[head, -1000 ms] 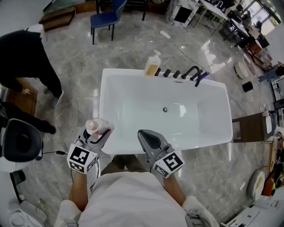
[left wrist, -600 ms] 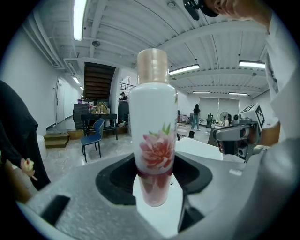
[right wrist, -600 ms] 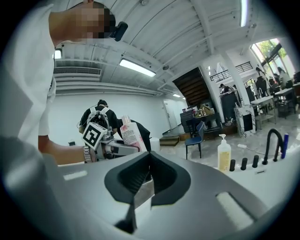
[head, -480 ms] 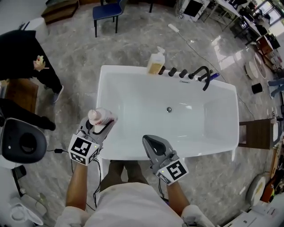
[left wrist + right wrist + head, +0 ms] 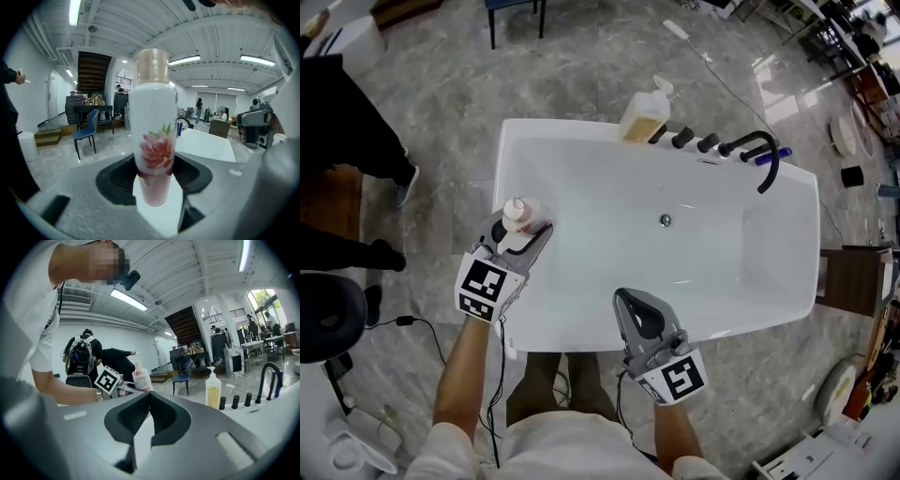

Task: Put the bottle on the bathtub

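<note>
A white bottle with a pink flower print and a tan cap (image 5: pixel 518 213) (image 5: pixel 153 136) stands upright in my left gripper (image 5: pixel 528 234) (image 5: pixel 155 187), which is shut on its lower body. The bottle hangs over the near left end of the white bathtub (image 5: pixel 722 272), just inside the left rim. In the right gripper view the same bottle (image 5: pixel 140 378) shows at the left above the tub rim. My right gripper (image 5: pixel 628 300) (image 5: pixel 149 395) hovers over the tub's front rim with its tips together and nothing between them.
A yellow pump bottle (image 5: pixel 645 114) (image 5: pixel 213 390), several black knobs (image 5: pixel 694 141) and a black faucet (image 5: pixel 761 150) line the tub's far rim. A person in dark clothes (image 5: pixel 342 103) stands left of the tub. A black seat (image 5: pixel 323 314) is lower left, a wooden stool (image 5: pixel 848 277) at the right.
Both grippers have moved forward and down toward the tub. The left one carried the bottle from outside the near left corner to above the tub's left end.
</note>
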Tool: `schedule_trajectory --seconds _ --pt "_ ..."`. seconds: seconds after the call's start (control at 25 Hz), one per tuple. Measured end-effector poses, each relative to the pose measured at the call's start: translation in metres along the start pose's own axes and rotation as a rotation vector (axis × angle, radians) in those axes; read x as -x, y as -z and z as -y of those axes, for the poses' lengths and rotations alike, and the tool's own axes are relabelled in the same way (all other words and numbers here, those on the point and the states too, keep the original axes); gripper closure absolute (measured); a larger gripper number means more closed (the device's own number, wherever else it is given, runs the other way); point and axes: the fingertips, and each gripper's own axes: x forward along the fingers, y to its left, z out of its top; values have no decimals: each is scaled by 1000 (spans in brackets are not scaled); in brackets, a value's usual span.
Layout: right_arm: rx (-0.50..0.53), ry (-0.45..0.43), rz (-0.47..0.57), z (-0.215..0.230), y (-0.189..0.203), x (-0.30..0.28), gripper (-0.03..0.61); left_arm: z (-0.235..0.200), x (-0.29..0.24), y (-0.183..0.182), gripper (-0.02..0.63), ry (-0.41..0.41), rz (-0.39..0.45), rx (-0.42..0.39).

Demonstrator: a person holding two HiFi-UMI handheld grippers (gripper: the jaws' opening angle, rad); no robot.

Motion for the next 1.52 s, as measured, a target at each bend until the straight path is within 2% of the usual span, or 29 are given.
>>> schedule_trajectory --seconds 0.2,0.32,0.56,0.92,1.12,1.28,1.52 --pt "64 16 -23 29 29 -43 574 -16 -50 22 383 14 -2 1" --pt "113 24 7 47 32 -78 574 -29 -75 33 383 13 0 -8" --pt "116 10 54 61 46 -117 574 -59 -120 57 383 1 -7 -42" --pt "37 32 -1 71 108 -107 574 -106 -192 74 383 -22 -2 -79" --pt "20 23 -57 73 144 -98 574 -131 -231 73 385 -42 22 -70" --pt "-10 25 -71 73 161 -93 574 -152 -260 75 385 -88 36 -89" --pt "-57 28 -94 70 183 -87 574 -192 -296 81 385 -169 50 -49"
